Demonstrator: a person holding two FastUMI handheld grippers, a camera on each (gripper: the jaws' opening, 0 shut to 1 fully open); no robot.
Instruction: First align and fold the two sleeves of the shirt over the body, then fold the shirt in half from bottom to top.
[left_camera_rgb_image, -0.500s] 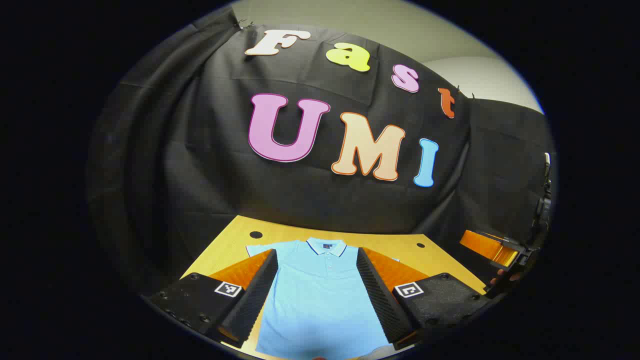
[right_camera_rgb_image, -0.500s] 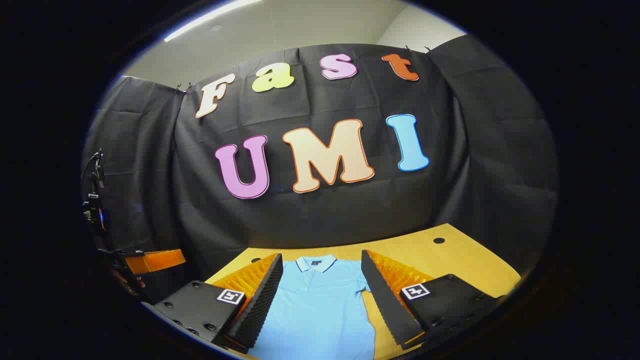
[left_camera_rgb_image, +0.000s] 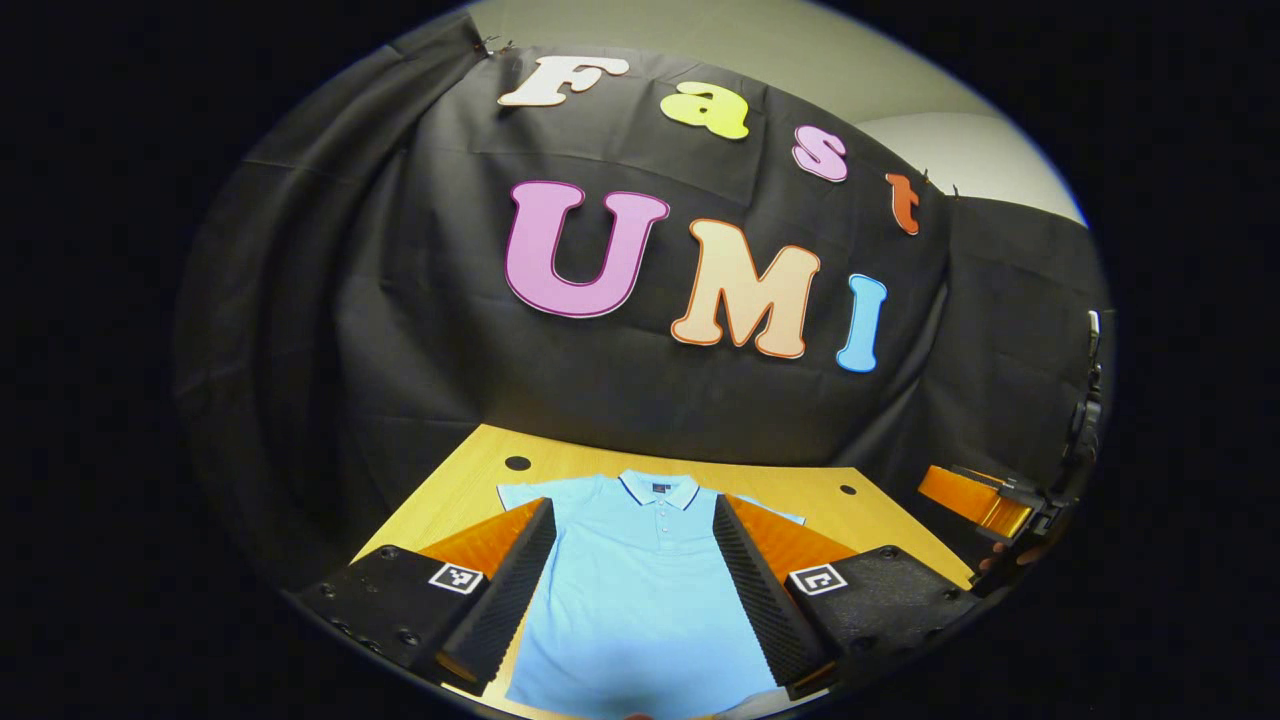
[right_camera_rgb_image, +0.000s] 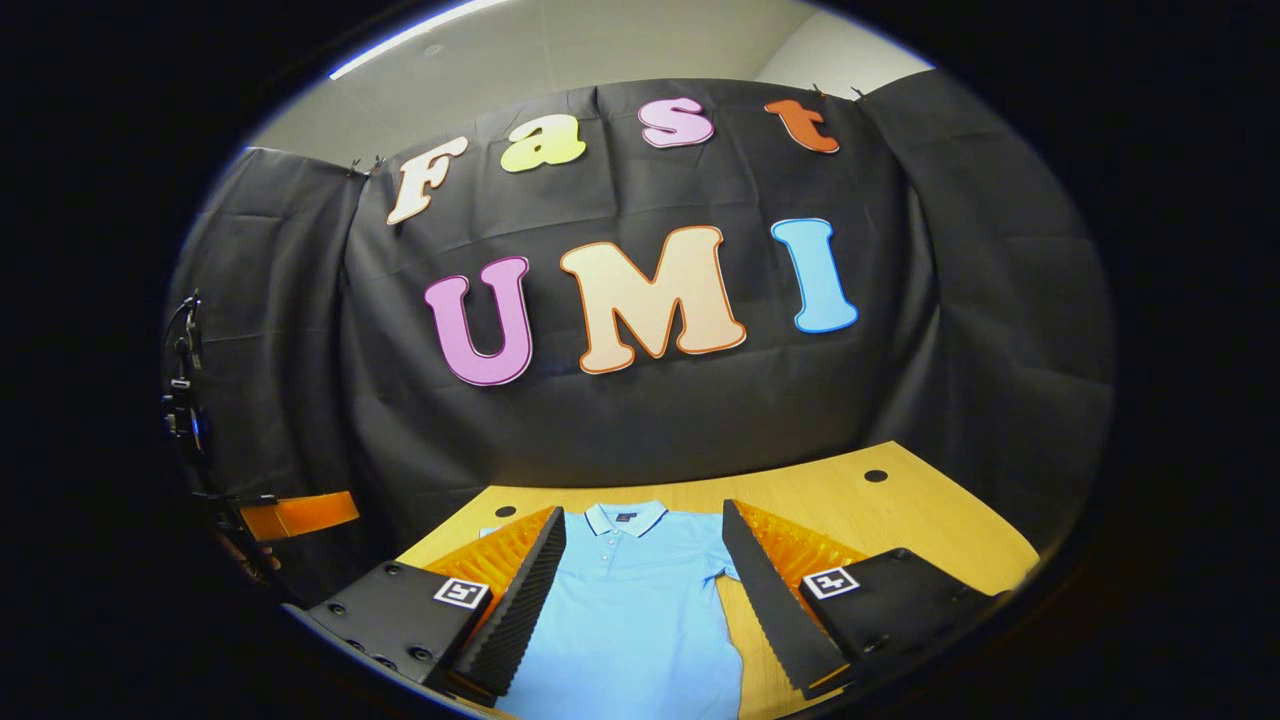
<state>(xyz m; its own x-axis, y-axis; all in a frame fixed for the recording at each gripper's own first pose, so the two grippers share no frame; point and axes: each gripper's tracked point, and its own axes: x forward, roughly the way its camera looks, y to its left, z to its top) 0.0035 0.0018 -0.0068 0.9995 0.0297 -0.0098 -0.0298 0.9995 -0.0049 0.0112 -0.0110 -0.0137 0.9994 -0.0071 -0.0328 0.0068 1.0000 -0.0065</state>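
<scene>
A light blue polo shirt (left_camera_rgb_image: 640, 590) lies flat on the wooden table (left_camera_rgb_image: 470, 470), collar toward the back wall, both short sleeves spread out. My left gripper (left_camera_rgb_image: 635, 520) stands open above the shirt's body, its fingers apart with the shirt showing between them. In the right gripper view the same shirt (right_camera_rgb_image: 630, 610) lies below my right gripper (right_camera_rgb_image: 640, 530), which is open too, its fingers framing the collar and chest. Neither gripper touches the cloth. The other gripper (left_camera_rgb_image: 985, 500) shows at the far right of the left gripper view, held by a hand.
The table (right_camera_rgb_image: 930, 510) has small round holes near its back corners (right_camera_rgb_image: 876, 476). Black cloth walls close off the back and sides. A stand with cables (right_camera_rgb_image: 185, 400) rises at the left of the right gripper view.
Both views have tilted down slightly, so more of the shirt and table shows. The shirt has not moved and both grippers stay open.
</scene>
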